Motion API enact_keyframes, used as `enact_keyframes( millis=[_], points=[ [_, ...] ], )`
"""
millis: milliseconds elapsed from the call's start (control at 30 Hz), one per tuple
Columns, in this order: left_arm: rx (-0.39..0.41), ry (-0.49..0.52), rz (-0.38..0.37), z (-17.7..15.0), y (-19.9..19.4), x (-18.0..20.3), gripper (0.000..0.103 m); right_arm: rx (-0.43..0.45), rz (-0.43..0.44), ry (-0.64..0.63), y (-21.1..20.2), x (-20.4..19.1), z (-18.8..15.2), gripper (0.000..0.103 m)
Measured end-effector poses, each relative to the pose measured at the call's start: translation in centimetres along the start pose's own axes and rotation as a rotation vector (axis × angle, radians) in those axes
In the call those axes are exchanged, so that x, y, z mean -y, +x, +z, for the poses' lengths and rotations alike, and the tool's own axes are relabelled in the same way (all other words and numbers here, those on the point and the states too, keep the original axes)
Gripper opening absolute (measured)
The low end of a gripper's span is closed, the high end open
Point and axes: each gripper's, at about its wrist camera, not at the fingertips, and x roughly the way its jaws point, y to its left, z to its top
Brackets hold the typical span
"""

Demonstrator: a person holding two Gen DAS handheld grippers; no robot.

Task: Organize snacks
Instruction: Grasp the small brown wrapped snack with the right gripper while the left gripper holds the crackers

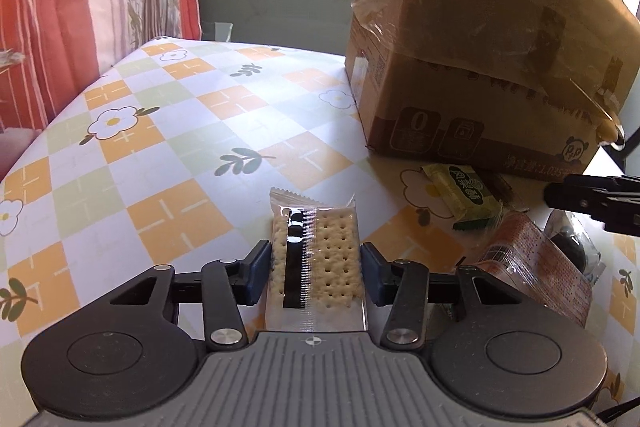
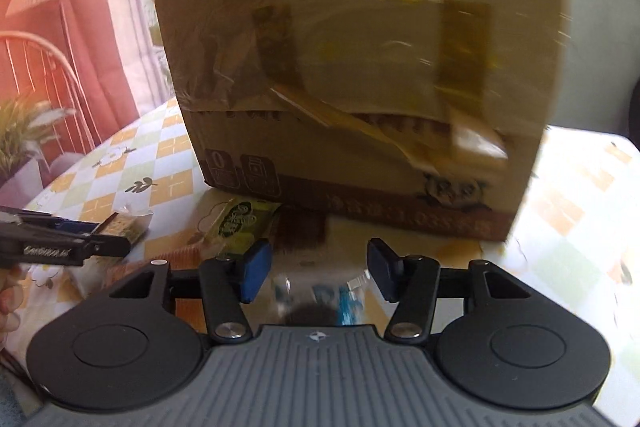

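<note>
- Left gripper (image 1: 316,267): half-closed, pads touching both long sides of a clear cracker packet (image 1: 316,259) lying on the desk (image 1: 160,147), pointing downward.
- Right gripper (image 2: 316,267): jaws apart over a blurred clear wrapper (image 2: 316,301); whether it grips, I cannot tell.
- Cardboard box (image 2: 352,67) stands just behind.

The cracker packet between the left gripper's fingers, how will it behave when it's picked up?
The cracker packet probably lifts flat and stiff, since whole crackers fill the clear wrapper. It looks light. The crackers are likely brittle, so a hard squeeze from the left hand-held gripper may crack them; the glossy film could slip.
</note>
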Motion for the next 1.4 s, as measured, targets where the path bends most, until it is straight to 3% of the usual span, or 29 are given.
enact_keyframes(
  millis=[167, 300, 400, 733, 900, 1100, 1267, 1400],
  points=[
    [0.055, -0.006, 0.009, -1.1, -0.4, 0.1, 0.05, -0.065, -0.006, -0.03, 2.6, -0.7, 1.3, 0.056],
    [0.063, -0.035, 0.0, -1.3, -0.7, -0.2, 0.05, -0.103, 0.011, 0.034, 4.0, -0.9, 1.7, 0.057],
    [0.073, -0.047, -0.009, -1.5, -0.8, -0.4, 0.05, -0.123, -0.008, 0.004, 4.8, -1.9, 1.9, 0.057],
    [0.091, -0.057, -0.028, -1.8, -0.9, -0.7, 0.05, -0.093, -0.136, -0.02, 5.3, -2.7, 2.4, 0.057],
    [0.095, -0.037, -0.02, -1.9, -0.8, -0.5, 0.05, -0.133, -0.099, -0.019, 6.2, -2.8, 2.0, 0.057],
    [0.097, -0.033, -0.021, -1.9, -0.9, -0.5, 0.05, -0.158, -0.114, -0.063, 7.6, -3.6, 2.0, 0.057],
    [0.097, -0.027, -0.017, -1.9, -0.9, -0.4, 0.05, -0.127, -0.103, -0.032, 7.8, -2.6, 1.6, 0.058],
    [0.1, -0.027, -0.018, -1.9, -0.8, -0.4, 0.05, -0.115, -0.095, -0.035, 6.7, -2.0, 1.1, 0.048]
  ],
)
